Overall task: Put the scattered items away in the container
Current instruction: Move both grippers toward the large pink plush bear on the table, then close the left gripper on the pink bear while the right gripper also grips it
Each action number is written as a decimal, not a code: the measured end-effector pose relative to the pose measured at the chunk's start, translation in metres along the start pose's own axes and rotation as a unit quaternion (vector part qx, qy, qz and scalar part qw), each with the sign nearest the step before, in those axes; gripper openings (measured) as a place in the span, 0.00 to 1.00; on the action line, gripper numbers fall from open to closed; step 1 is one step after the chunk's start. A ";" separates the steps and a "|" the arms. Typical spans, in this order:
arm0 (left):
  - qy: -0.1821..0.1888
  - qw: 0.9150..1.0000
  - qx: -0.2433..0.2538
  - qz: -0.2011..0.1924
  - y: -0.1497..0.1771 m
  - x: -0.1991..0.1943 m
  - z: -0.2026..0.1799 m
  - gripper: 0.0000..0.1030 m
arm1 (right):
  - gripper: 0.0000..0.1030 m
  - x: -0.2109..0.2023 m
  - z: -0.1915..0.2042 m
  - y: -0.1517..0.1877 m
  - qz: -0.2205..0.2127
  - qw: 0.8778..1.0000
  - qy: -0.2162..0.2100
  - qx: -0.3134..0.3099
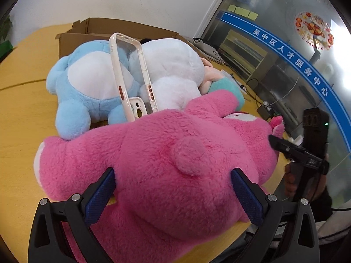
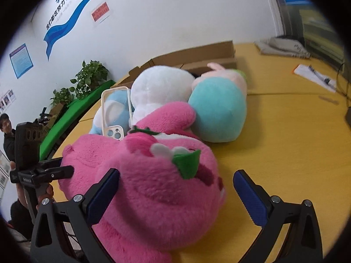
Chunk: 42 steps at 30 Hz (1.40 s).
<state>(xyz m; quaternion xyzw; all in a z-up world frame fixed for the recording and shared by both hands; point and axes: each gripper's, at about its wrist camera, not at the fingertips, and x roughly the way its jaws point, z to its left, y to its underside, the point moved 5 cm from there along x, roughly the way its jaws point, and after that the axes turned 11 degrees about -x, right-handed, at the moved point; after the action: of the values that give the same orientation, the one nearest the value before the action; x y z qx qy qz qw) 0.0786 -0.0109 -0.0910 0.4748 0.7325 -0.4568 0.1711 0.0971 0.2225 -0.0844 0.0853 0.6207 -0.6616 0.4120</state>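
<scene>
A big pink plush bear [image 1: 166, 164] lies on the yellow table [image 1: 24, 100], also in the right wrist view [image 2: 149, 175]. My left gripper [image 1: 173, 195] is open, its jaws astride the bear's rump near the tail. My right gripper [image 2: 175, 195] is open around the bear's head. Behind it lie a blue plush [image 1: 87, 83], a white plush [image 1: 175, 70] and a teal-and-pink plush [image 2: 217, 114]. A pale phone case [image 1: 131, 74] stands propped between the blue and white plushes. A cardboard box [image 1: 92, 30] stands open behind them.
A grey bag [image 2: 283, 46] and papers with a pen [image 2: 313, 76] lie at the table's far right. Cables and a power strip [image 1: 265, 107] sit by the glass wall. A person [image 2: 6, 135] stands at the left by green plants [image 2: 87, 79].
</scene>
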 end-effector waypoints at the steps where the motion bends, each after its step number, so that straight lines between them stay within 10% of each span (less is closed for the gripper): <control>1: 0.006 1.000 -0.003 0.003 0.000 0.000 0.001 0.98 | 0.99 0.006 0.000 -0.001 -0.004 1.000 -0.015 0.009; 10: 0.035 0.999 -0.004 0.009 0.003 -0.007 0.003 0.78 | 0.97 0.018 0.014 0.002 -0.037 0.999 0.012 -0.026; 16: 0.035 0.999 -0.003 -0.004 0.003 -0.014 0.000 0.55 | 0.72 0.011 0.021 0.006 -0.043 0.998 0.022 -0.032; 26: 0.052 0.998 0.018 -0.035 -0.016 -0.058 -0.039 0.53 | 0.60 -0.033 0.036 -0.026 -0.086 0.995 0.019 -0.038; 42: 0.061 0.981 0.110 -0.150 -0.255 -0.073 -0.118 0.54 | 0.61 -0.033 0.006 -0.256 -0.236 0.966 0.043 -0.097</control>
<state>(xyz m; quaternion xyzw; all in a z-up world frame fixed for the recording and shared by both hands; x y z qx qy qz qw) -0.0809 0.0143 0.1502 0.4022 0.7496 -0.5257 0.0024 -0.0455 0.2033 0.1298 -0.0758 0.7017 -0.6725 0.2229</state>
